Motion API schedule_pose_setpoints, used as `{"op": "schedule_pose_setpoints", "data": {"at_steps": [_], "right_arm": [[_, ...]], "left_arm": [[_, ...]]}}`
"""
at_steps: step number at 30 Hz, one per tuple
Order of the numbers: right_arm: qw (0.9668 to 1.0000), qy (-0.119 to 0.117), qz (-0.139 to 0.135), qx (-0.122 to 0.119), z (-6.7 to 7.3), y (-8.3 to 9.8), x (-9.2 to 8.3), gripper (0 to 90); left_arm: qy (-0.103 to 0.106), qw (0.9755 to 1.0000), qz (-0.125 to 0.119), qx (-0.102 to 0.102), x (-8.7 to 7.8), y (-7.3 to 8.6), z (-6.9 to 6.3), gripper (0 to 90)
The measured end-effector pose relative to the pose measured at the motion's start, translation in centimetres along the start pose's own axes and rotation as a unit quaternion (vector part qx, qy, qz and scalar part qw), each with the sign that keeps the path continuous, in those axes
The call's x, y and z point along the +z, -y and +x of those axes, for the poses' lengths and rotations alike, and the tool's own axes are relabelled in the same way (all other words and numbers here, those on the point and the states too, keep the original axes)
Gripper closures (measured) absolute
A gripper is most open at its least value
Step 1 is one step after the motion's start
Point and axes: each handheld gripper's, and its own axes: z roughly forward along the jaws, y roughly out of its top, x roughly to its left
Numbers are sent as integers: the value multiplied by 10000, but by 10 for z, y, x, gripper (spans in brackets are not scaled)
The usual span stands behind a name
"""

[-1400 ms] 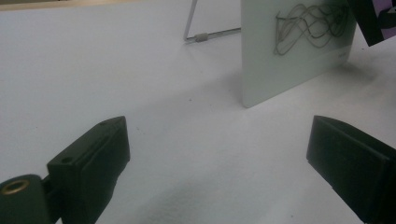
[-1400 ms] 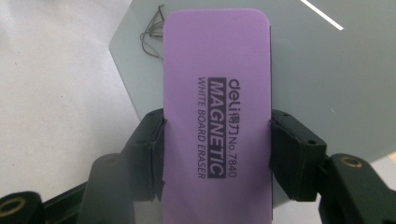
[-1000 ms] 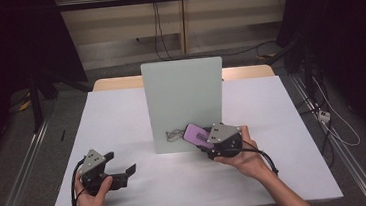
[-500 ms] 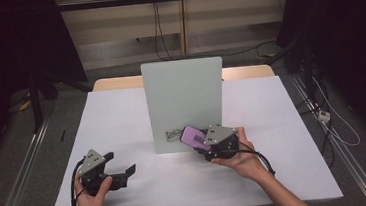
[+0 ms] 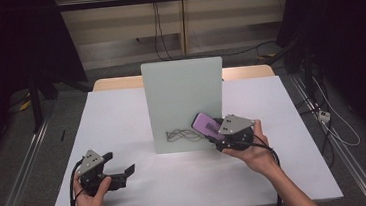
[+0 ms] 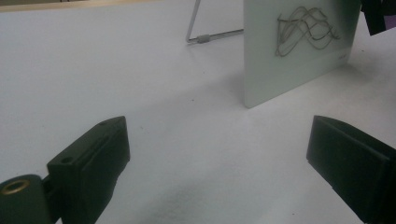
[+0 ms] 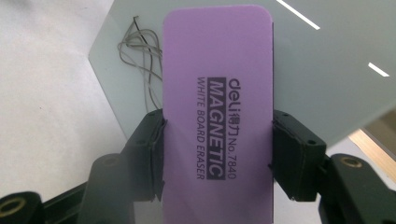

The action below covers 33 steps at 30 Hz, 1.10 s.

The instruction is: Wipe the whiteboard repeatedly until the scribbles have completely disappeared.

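A pale whiteboard (image 5: 183, 98) stands upright at the middle of the white table (image 5: 283, 124), with a grey scribble (image 5: 179, 135) low on its face. My right gripper (image 5: 215, 131) is shut on a purple magnetic whiteboard eraser (image 5: 208, 125), held just off the board's lower right part, right of the scribble. In the right gripper view the jaws clamp the eraser (image 7: 217, 102) by its long sides, with the scribble (image 7: 140, 51) up to the left. My left gripper (image 5: 118, 164) rests at the table's front left, open and holding nothing (image 6: 217, 140).
A thin wire stand leg (image 6: 205, 37) props the board from behind. The left gripper view looks across bare table toward the board's (image 6: 299, 70) lower edge. Dark floor, rails and cables surround the table.
My right gripper, still holding the eraser, has shifted a little to the right and upward along the board's face. The left gripper has stayed put.
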Motion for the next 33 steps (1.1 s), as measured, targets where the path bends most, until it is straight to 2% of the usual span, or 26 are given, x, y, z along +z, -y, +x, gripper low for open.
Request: {"op": "schedule_pose_setpoints", "data": {"at_steps": [9, 33], "right_arm": [[10000, -19, 84, 17, 8, 9, 4, 415], [9992, -342, 194, -77, 34, -2, 36, 412]], "left_arm": [[-6, 10000, 10, 5, 1, 0, -1, 61], [18, 9999, 74, 80, 5, -1, -2, 61]]}}
